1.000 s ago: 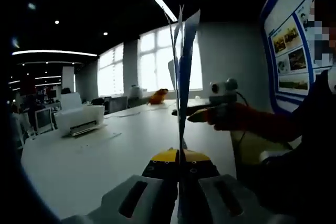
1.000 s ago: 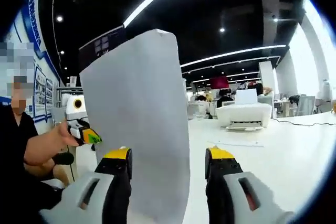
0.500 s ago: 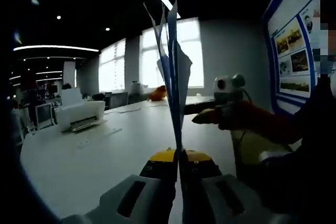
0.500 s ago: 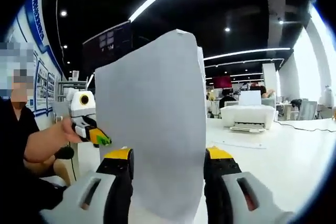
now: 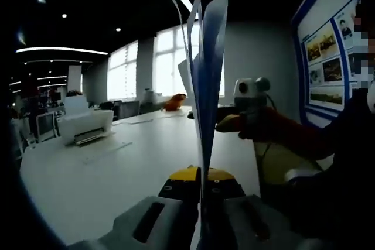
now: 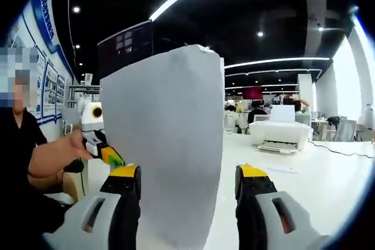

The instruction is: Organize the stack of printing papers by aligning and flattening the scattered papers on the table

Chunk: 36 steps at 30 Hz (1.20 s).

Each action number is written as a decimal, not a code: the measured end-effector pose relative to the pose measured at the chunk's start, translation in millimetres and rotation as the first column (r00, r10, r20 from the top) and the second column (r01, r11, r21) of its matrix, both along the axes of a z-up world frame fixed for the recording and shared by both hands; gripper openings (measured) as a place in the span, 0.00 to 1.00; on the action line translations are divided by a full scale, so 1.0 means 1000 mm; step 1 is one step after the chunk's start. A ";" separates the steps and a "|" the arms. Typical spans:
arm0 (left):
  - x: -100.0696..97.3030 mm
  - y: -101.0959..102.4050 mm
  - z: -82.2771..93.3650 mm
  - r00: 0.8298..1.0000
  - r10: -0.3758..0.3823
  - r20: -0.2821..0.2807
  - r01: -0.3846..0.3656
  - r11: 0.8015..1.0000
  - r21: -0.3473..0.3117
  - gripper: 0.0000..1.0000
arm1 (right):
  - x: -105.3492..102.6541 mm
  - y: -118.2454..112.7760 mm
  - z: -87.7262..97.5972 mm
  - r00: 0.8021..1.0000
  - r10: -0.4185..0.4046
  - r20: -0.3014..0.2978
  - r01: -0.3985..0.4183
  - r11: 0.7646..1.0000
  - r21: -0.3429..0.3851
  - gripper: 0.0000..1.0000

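Yellow-tipped fingers of the left gripper (image 5: 201, 180) are pressed together on the bottom edge of the stack of papers (image 5: 206, 68), which stands upright and edge-on in the left gripper view, its sheets fanning apart a little at the top; the papers are lifted off the white surface (image 5: 105, 174); in the right gripper view the same stack (image 6: 167, 144) shows its broad white face, standing upright between the fingers of the right gripper (image 6: 187, 187), which are spread wide on each side of it; I cannot tell if they touch the sheets; to the left in that view a person's hand (image 6: 58, 155) holds the other gripper (image 6: 102, 144), with its green and yellow tip at the left edge of the papers; in the left gripper view the person's hand (image 5: 263, 133) with the right gripper (image 5: 249, 100) is just right of the stack; farther away on the surface stands a white printer (image 5: 85, 127), seen also at the far right in the right gripper view (image 6: 280, 134); posters (image 5: 331, 57) hang on the wall to the right; bright windows (image 5: 158, 68) are at the far end of the room.
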<state>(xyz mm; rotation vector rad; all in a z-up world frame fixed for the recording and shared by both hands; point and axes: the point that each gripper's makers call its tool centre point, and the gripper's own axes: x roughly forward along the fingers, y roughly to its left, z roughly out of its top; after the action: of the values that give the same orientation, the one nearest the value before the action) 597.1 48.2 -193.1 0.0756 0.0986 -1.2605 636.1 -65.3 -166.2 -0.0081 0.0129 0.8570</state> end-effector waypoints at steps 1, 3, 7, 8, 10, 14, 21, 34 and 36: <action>-0.001 0.000 0.001 1.000 -0.017 -0.001 0.017 1.000 -0.008 0.05 | 0.001 0.001 0.003 0.999 0.032 0.006 -0.032 0.999 0.007 0.62; -0.004 -0.001 0.004 0.999 -0.050 -0.003 0.050 0.999 -0.023 0.05 | 0.002 0.004 0.008 0.995 0.096 0.018 -0.096 0.995 0.020 0.63; -0.021 -0.006 0.011 0.992 -0.129 -0.016 0.128 0.990 -0.067 0.05 | -0.016 0.025 0.003 0.956 0.293 -0.007 -0.292 0.955 0.046 0.63; -0.022 -0.006 0.012 0.990 -0.141 -0.018 0.139 0.988 -0.073 0.05 | -0.019 0.028 0.002 0.942 0.335 -0.013 -0.334 0.941 0.055 0.62; -0.023 -0.004 0.012 0.988 -0.152 -0.028 0.149 0.986 -0.078 0.05 | -0.030 0.034 0.003 0.906 0.422 -0.028 -0.419 0.904 0.087 0.55; -0.020 -0.001 0.009 0.988 -0.150 -0.041 0.147 0.987 -0.069 0.05 | -0.041 0.034 0.004 0.868 0.495 -0.028 -0.490 0.865 0.105 0.10; -0.007 0.004 0.015 0.995 -0.082 -0.055 0.077 0.994 -0.077 0.05 | -0.046 0.039 0.013 0.885 0.465 0.036 -0.466 0.884 0.043 0.00; 0.004 0.011 -0.005 1.000 -0.009 -0.010 0.009 1.000 0.024 0.08 | -0.030 0.029 -0.010 0.924 0.383 0.015 -0.383 0.923 -0.026 0.08; 0.004 0.010 -0.004 1.000 -0.016 -0.022 0.016 1.000 0.011 0.06 | -0.033 0.028 -0.010 0.917 0.398 0.004 -0.398 0.917 -0.010 0.00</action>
<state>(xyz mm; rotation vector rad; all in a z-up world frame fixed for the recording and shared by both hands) 601.3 58.6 -196.9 0.0726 0.1240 -1.2771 603.2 -37.2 -176.6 -0.0226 0.0101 1.2663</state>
